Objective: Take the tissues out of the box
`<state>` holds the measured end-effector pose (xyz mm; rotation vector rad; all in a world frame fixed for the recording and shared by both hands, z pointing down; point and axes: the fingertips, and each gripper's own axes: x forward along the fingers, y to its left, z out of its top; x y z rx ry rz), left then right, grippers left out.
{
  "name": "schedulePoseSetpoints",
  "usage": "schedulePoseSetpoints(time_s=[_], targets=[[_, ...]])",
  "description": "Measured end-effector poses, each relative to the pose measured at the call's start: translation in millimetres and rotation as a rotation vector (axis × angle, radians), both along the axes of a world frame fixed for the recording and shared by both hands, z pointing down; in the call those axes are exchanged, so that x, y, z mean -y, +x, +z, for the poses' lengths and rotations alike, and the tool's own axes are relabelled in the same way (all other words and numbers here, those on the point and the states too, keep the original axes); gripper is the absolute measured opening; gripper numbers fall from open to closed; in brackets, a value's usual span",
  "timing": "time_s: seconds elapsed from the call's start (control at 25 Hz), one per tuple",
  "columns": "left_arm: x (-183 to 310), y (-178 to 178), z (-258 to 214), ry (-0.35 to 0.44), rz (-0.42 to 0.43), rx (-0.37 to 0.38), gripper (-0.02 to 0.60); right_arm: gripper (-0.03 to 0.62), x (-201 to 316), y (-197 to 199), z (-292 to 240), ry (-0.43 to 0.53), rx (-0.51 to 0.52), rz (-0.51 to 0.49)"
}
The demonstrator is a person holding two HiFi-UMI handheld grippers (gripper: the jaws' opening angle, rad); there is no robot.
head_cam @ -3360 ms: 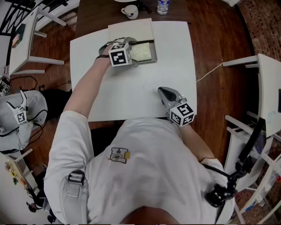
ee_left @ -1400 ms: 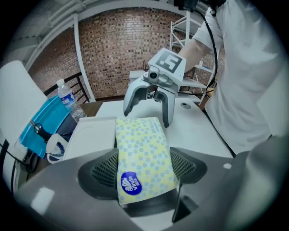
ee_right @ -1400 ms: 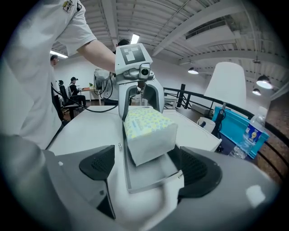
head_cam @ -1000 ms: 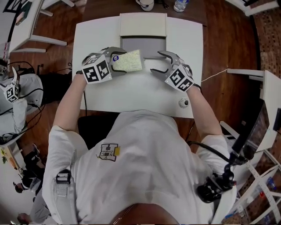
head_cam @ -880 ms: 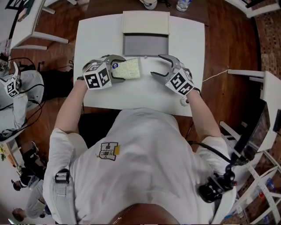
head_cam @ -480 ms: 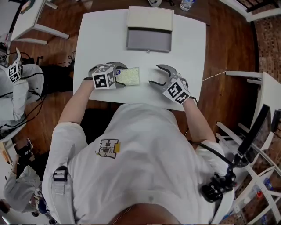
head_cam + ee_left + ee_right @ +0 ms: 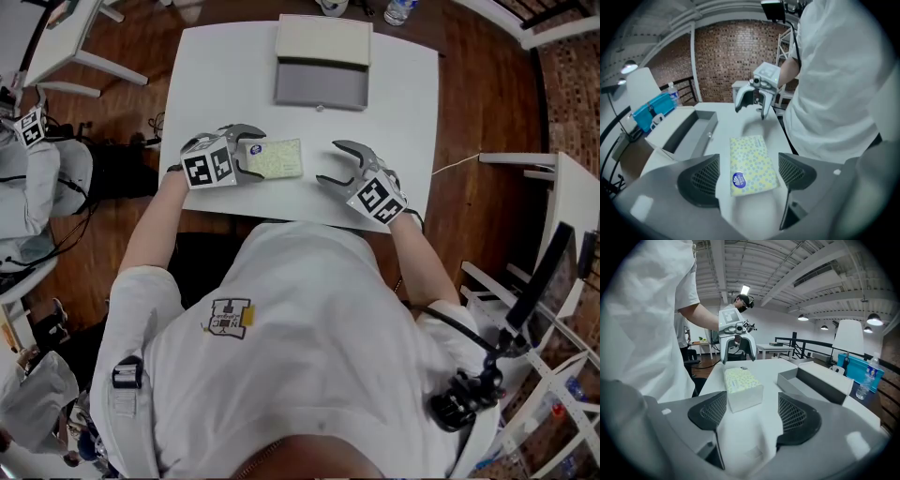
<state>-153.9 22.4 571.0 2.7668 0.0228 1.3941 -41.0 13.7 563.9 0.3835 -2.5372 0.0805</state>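
The tissue pack, yellow-green with dots and a blue sticker, lies flat on the white table near its front edge. My left gripper straddles its left end; its jaws are opening and the pads stand clear of the pack on both sides. The grey box sits at the far side of the table, with its cream lid behind it. My right gripper is open and holds nothing, just right of the pack, facing the left gripper.
A cup and a water bottle stand beyond the table's far edge. A blue bag lies behind the box. Another white table stands to the right, chairs to the left.
The left gripper carried the tissue pack from beside the box towards the near edge and set it on the table, then loosened its jaws. The right gripper came nearer too.
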Motion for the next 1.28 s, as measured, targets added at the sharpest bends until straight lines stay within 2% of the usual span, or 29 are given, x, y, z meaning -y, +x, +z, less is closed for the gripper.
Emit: schedulePoseSetpoints(time_s=[0.08, 0.12, 0.2, 0.24, 0.32, 0.36, 0.4, 0.52, 0.68, 1.0, 1.28], targets=[[0, 1, -24, 0.034, -0.055, -0.080, 0.379, 0.331, -7, -4, -4, -0.008, 0.016, -0.003], [-5, 4, -35, 0.043, -0.076, -0.123, 0.343, 0.325, -12, -7, -6, -0.014, 0.024, -0.008], [-27, 12, -53, 0.040, -0.095, -0.198, 0.245, 0.303, -25, -13, -9, -0.032, 0.040, -0.024], [-41, 17, -59, 0.026, -0.097, -0.232, 0.217, 0.296, -33, -15, -9, -0.044, 0.049, -0.032], [-72, 31, -60, -0.031, -0.103, -0.294, 0.117, 0.261, -48, -19, -10, -0.075, 0.073, -0.035], [-86, 37, -56, -0.068, -0.111, -0.318, 0.036, 0.235, -55, -20, -9, -0.094, 0.083, -0.032], [-99, 41, -47, -0.106, -0.125, -0.336, 0.000, 0.210, -62, -20, -7, -0.112, 0.087, -0.030], [-124, 48, -12, -0.226, -0.190, -0.349, 0.000, 0.125, -83, -23, 1, -0.172, 0.092, -0.028], [-144, 49, 33, -0.333, -0.241, -0.310, 0.000, 0.057, -102, -28, 13, -0.255, 0.100, -0.003], [-144, 43, 50, -0.356, -0.246, -0.276, 0.000, 0.000, -102, -24, 26, -0.293, 0.097, 0.091], [-138, 48, 47, -0.355, -0.247, -0.294, 0.000, 0.000, -100, -32, 31, -0.293, 0.087, 0.074]])
